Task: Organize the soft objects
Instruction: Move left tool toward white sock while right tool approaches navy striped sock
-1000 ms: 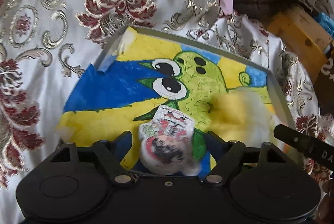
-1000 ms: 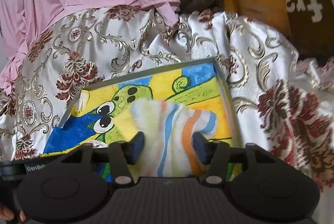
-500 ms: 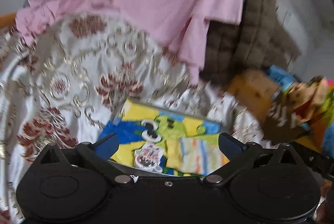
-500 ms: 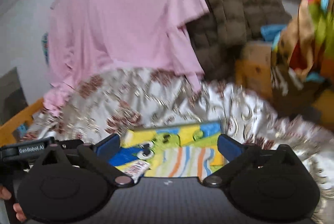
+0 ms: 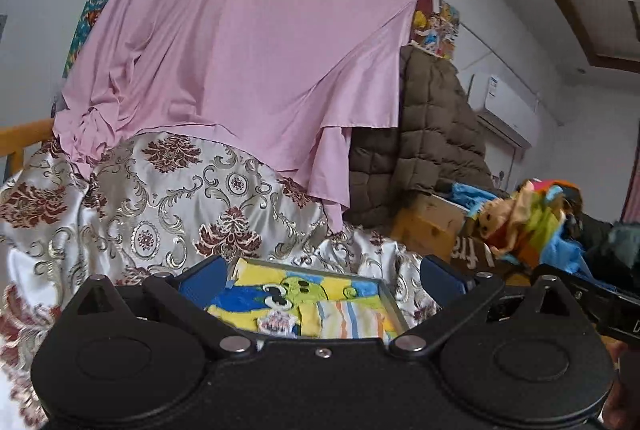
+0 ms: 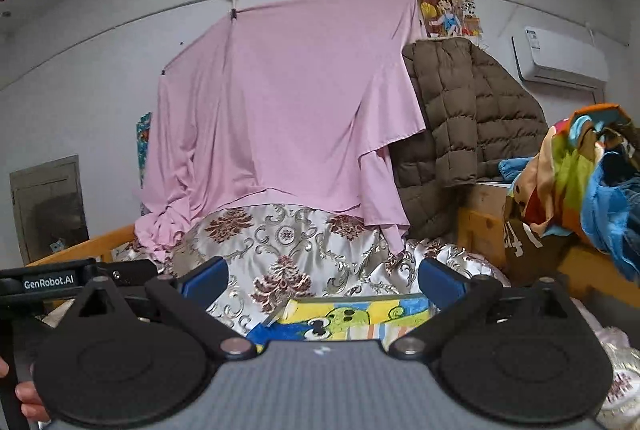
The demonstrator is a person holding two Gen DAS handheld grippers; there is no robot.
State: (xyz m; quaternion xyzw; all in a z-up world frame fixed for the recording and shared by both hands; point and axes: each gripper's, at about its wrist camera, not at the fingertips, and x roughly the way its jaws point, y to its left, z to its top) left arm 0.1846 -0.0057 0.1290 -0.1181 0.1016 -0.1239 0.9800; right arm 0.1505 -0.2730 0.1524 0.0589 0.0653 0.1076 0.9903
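Note:
A painted tray [image 5: 394,304] with a green cartoon figure lies on a brocade cloth [image 5: 172,197]. In it rest a small printed soft item [image 5: 276,322] and a striped folded cloth [image 5: 352,318]. My left gripper [image 5: 322,276] is open, held well back from and above the tray, with nothing between its blue pads. In the right wrist view the tray [image 6: 352,298] shows low down, and a strip of the striped cloth [image 6: 374,330] peeks out. My right gripper [image 6: 323,276] is open too and holds nothing.
A pink sheet [image 5: 248,69] hangs from a line on the back wall. A brown quilted coat [image 5: 424,149] drapes at the right over wooden boxes [image 5: 432,226]. A heap of colourful fabric [image 6: 588,181] sits at the right. A hand [image 6: 24,398] shows at the lower left.
Both grippers let go of their items, the left the printed one and the right the striped cloth, leaving them in the tray. Both opened wide, drew back and rose, tilting up toward the wall.

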